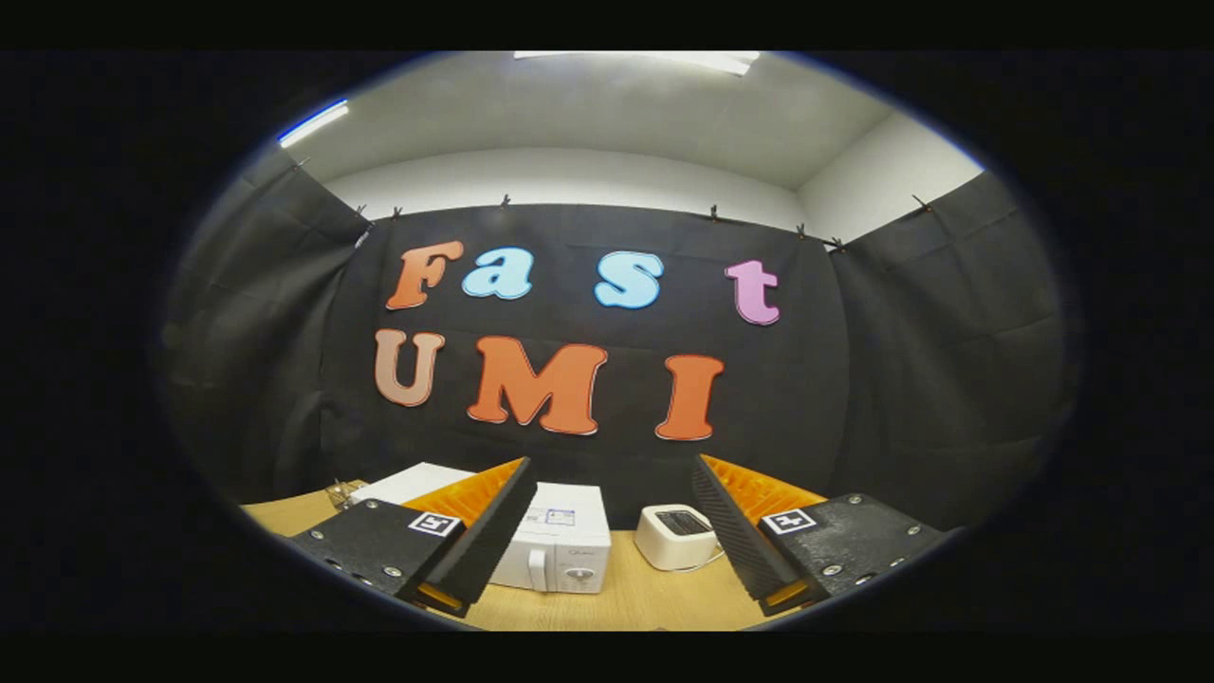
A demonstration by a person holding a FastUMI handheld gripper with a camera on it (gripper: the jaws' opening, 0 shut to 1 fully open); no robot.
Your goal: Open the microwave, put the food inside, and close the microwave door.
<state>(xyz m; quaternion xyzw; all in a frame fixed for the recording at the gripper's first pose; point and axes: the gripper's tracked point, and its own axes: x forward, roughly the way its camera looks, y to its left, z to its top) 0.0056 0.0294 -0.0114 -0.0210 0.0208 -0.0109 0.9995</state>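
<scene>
A white microwave point(560, 550) stands on the wooden table point(635, 598), beyond the fingers and partly behind the left one; its door looks closed, with a handle and a round knob on the front. My gripper point(607, 531) is held above the table's near side, tilted upward, and it is open with a wide gap and nothing between the fingers. The left finger point(488, 531) and the right finger point(735, 536) have black ribbed pads and orange backs. I cannot make out any food.
A small white toaster-like box point(675, 536) with a dark top sits right of the microwave, a cable trailing from it. A flat white object point(408, 482) and a small wire item point(341, 493) lie at the table's far left. Black cloth walls close the booth.
</scene>
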